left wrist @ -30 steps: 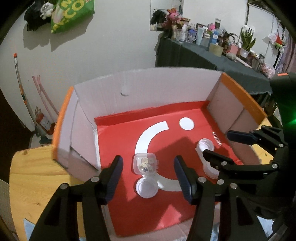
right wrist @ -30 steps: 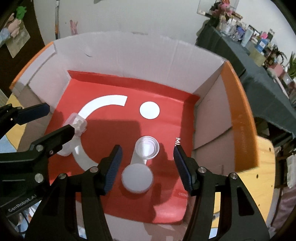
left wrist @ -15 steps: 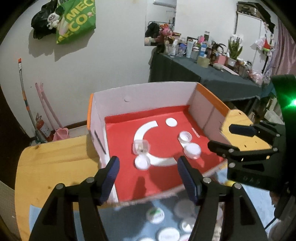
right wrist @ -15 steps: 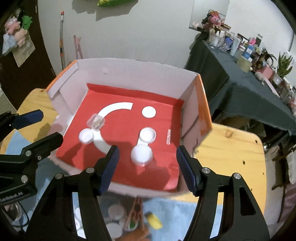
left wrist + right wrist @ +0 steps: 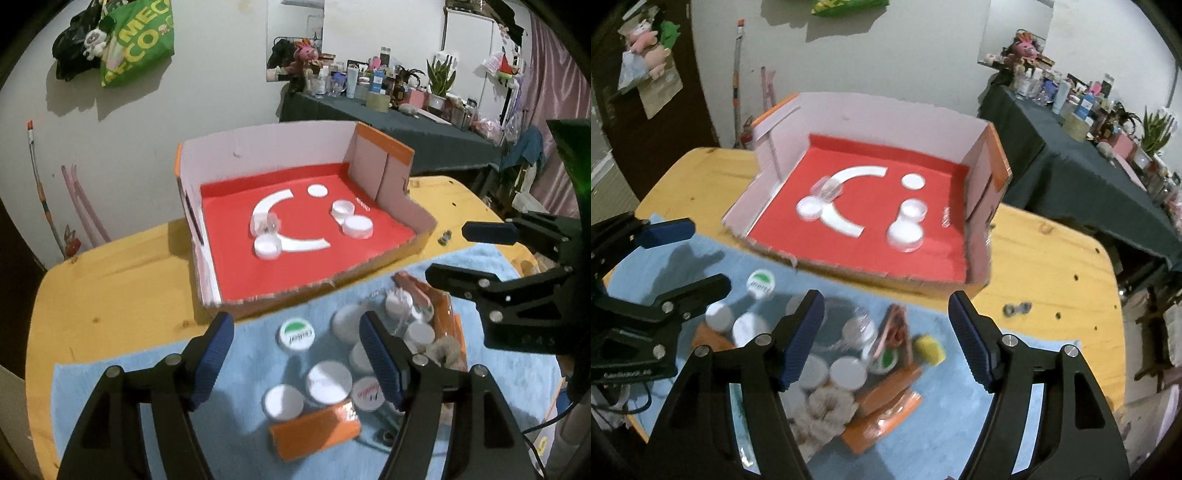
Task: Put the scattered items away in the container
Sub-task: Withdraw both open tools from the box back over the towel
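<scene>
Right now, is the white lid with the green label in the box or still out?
Out. The green-label lid lies on the blue cloth, in front of the red-floored box.

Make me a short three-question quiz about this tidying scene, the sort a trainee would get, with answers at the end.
1. True or false: both grippers are holding an item.
2. How many loose items lie inside the red-floored box?
A. none B. four C. ten
3. What does the pile of items still to be tidied lie on?

Key
1. False. The left gripper and right gripper are open and empty; their jaws have just been opening.
2. B: three white lids and a small clear case.
3. A blue cloth on the wooden table, in front of the box.
</scene>
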A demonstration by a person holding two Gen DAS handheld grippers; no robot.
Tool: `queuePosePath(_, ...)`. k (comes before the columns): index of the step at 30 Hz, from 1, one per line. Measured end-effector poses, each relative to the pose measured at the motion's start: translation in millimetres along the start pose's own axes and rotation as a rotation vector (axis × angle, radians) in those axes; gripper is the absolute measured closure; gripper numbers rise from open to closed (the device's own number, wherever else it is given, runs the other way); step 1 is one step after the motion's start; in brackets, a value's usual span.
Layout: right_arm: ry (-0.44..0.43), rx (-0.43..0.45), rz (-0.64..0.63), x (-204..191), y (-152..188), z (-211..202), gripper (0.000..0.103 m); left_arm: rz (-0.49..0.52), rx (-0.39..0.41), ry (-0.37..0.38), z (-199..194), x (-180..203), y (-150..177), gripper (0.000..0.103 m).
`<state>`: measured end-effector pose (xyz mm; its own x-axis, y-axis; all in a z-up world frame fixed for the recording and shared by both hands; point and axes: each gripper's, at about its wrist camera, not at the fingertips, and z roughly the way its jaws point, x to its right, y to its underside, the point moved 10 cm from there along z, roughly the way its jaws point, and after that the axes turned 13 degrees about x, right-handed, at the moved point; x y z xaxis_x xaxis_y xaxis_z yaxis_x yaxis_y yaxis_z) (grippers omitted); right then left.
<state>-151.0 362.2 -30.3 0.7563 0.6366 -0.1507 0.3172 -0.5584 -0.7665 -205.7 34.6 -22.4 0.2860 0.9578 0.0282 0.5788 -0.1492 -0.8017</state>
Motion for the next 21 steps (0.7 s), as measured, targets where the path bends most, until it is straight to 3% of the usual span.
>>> queuePosePath(21,-0.050,-0.026,0.032,-7.5,33.6,-4.9,0.034,-0.021,-0.076,-0.008,7.7,-11.3,46.1,0.030)
